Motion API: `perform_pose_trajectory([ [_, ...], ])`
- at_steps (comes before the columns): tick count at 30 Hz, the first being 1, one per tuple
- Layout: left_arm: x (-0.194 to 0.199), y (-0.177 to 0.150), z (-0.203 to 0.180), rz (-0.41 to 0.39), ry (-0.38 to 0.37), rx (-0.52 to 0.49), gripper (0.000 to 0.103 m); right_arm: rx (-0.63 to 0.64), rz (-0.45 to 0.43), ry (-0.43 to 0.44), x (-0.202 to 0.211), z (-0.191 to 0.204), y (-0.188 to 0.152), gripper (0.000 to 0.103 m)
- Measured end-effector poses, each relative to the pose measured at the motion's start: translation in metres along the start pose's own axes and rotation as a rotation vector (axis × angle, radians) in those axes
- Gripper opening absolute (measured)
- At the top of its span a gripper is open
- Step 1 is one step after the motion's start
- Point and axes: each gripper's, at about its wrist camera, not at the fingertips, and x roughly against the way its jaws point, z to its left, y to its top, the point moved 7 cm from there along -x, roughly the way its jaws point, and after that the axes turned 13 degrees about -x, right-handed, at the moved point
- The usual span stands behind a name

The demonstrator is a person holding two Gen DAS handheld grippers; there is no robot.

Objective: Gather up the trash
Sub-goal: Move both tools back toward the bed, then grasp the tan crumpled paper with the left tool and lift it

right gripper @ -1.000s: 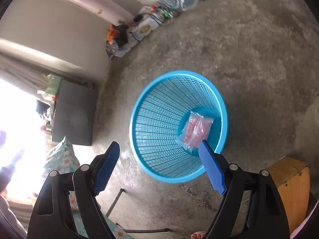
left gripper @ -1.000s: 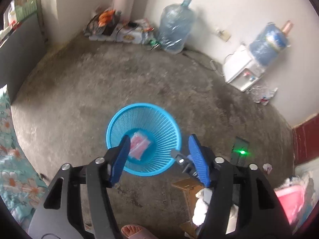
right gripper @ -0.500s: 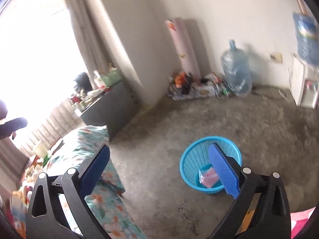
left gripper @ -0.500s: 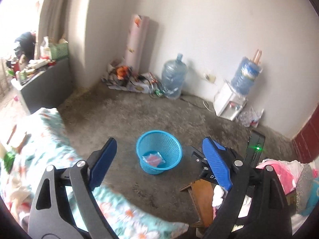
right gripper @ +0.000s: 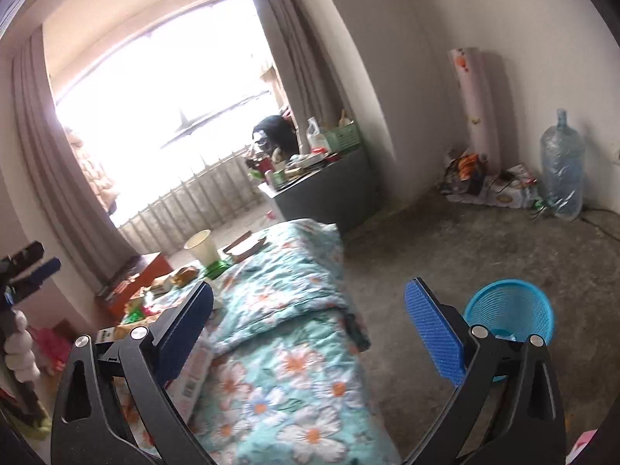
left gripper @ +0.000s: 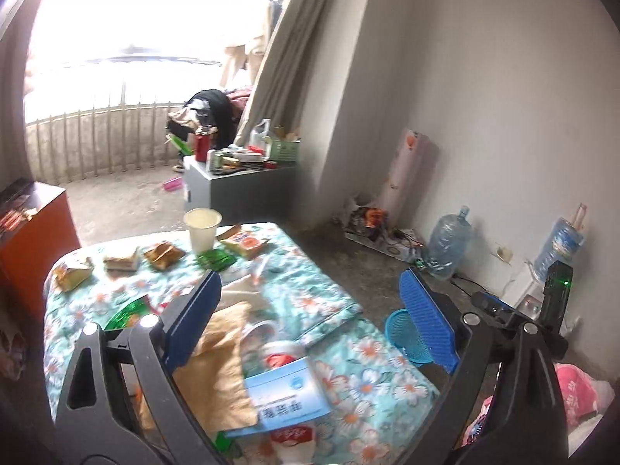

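Observation:
My left gripper (left gripper: 310, 317) is open and empty above a bed with a floral cover (left gripper: 310, 290). Trash lies on the cover: a blue-and-white packet (left gripper: 286, 395), a red-and-white cup (left gripper: 279, 352), a tan paper bag (left gripper: 221, 368), green wrappers (left gripper: 215, 259), snack packets (left gripper: 162, 255) and a white paper cup (left gripper: 202, 228). The blue trash basket (left gripper: 403, 333) stands on the floor to the right of the bed. My right gripper (right gripper: 310, 329) is open and empty over the bed (right gripper: 290, 310), with the basket (right gripper: 511, 310) at its right.
A grey cabinet (left gripper: 240, 190) loaded with bottles stands by the window. An orange cabinet (left gripper: 35, 228) is at the left. Water jugs (left gripper: 449, 240) and clutter line the far wall. Pink clothing (left gripper: 577, 387) lies at the lower right. Bare concrete floor (right gripper: 484, 248) surrounds the basket.
Both grippers have lifted away from the basket and swung left toward the bed. The basket with the pink packet is now small at the right; the bed's trash has come into view.

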Motion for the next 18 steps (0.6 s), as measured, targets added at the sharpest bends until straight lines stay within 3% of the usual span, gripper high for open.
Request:
perform_pose_trajectory([
  [3, 0.009, -0.029, 0.033, 0.02, 0.063, 0.033, 0.089, 0.012, 0.071, 0.041, -0.013, 0.022, -0.015, 0.096],
  [7, 0.006, -0.067, 0.054, 0.087, 0.093, 0.032, 0.089, 0.033, 0.138, 0.066, -0.027, 0.049, -0.033, 0.096],
  [12, -0.013, -0.099, 0.061, 0.148, 0.158, -0.047, 0.088, 0.067, 0.191, 0.068, -0.041, 0.067, -0.051, 0.096],
  [15, -0.035, -0.111, 0.057, 0.192, 0.109, -0.071, 0.078, 0.076, 0.209, 0.068, -0.045, 0.073, -0.056, 0.096],
  [18, -0.058, -0.123, 0.057, 0.252, 0.037, -0.023, 0.068, 0.077, 0.225, 0.064, -0.049, 0.076, -0.06, 0.096],
])
